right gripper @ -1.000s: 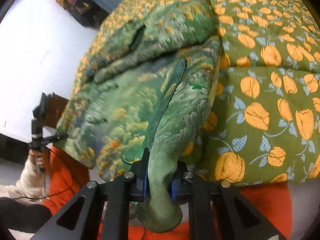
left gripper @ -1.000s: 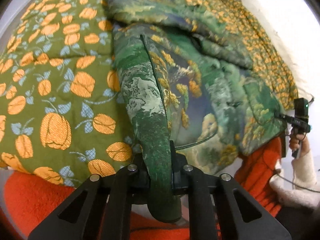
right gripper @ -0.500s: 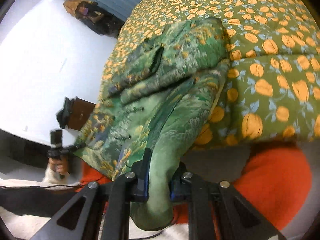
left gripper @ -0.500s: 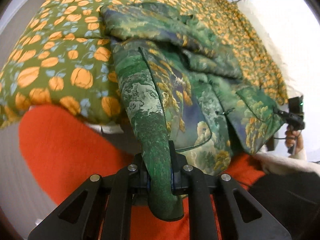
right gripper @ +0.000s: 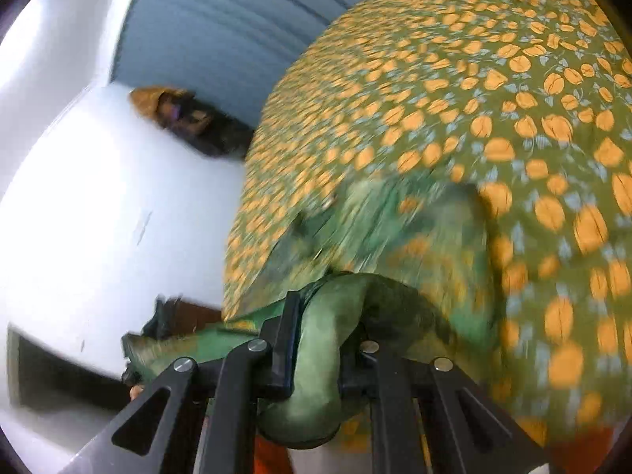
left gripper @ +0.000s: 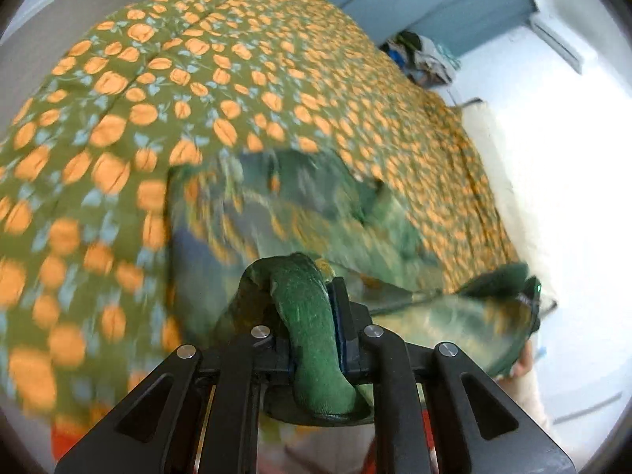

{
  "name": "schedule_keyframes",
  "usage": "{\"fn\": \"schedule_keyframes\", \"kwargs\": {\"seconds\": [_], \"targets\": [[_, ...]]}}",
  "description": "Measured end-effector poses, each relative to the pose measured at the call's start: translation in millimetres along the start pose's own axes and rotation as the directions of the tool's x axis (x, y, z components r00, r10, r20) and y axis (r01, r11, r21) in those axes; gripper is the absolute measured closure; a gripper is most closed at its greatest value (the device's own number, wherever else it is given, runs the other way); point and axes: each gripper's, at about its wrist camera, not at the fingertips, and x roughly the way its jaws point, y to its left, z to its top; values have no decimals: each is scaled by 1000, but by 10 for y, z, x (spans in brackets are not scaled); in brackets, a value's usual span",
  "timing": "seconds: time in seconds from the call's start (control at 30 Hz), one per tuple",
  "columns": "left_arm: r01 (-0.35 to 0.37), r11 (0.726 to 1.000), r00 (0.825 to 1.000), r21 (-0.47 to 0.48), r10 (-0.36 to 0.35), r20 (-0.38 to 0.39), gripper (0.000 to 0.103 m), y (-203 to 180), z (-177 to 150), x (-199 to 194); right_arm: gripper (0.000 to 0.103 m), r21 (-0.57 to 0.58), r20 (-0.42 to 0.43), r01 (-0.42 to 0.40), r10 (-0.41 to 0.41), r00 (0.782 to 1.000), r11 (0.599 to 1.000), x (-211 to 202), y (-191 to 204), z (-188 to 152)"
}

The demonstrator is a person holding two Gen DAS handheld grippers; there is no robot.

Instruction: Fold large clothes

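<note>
A large green garment (left gripper: pixel 300 213) with a landscape print lies on a bed, blurred by motion; it also shows in the right wrist view (right gripper: pixel 414 233). My left gripper (left gripper: pixel 314 316) is shut on a thick fold of its edge. My right gripper (right gripper: pixel 320 335) is shut on another fold of the same edge. Both hold the cloth lifted above the bed's near edge, and the stretch between them hangs toward the other gripper (left gripper: pixel 529 292). The part under the raised fold is hidden.
The bed carries an olive quilt with orange tulips (left gripper: pixel 166 91), also in the right wrist view (right gripper: pixel 493 79). A pile of clothes (left gripper: pixel 422 55) lies at the far corner. A dark bag (right gripper: pixel 189 118) sits by the white wall. Blue curtains (right gripper: pixel 221 23) hang behind.
Both grippers have swung up and forward over the bed with the garment's edge, carrying it over the rest of the garment. The orange cloth below has almost left the views.
</note>
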Motion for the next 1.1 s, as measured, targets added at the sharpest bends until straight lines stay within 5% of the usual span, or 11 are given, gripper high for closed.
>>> {"fn": "schedule_keyframes", "kwargs": {"seconds": [0.27,0.47,0.53,0.6,0.63,0.73,0.87,0.97,1.03,1.07,1.1], "targets": [[-141,989,989,-48,138,-54,85,330,359,1048,89,135,-39,101,-97,995,986,941,-742,268],[-74,992,994,-101,66,-82,64,325,437,1014,84,308,-37,-35,49,998,951,960,-1071,264],[-17,994,998,-110,10,-66,56,262,486,803,72,362,-31,-84,102,994,929,897,-1086,291],[23,994,1000,-108,-23,-6,25,179,517,575,24,386,31,-185,187,982,904,776,-1036,353],[16,995,999,-97,-12,41,18,153,523,429,14,372,65,-217,208,976,902,686,-984,392],[4,999,994,-48,1,114,9,143,485,144,8,278,118,-229,204,972,933,422,-781,499],[-75,996,997,42,74,32,5,203,295,346,8,-22,55,70,-68,996,997,362,-383,453],[-209,974,977,83,211,-15,7,203,254,783,8,-251,13,281,-287,958,926,710,-166,322],[-230,969,973,88,232,-13,17,167,258,997,9,-307,10,341,-355,935,888,951,-126,271],[-235,968,971,91,237,-14,32,131,263,1098,13,-315,11,365,-382,924,876,1011,-125,262],[-240,967,970,88,243,-22,57,112,261,1169,36,-319,15,420,-438,899,850,1140,-127,245]]}}
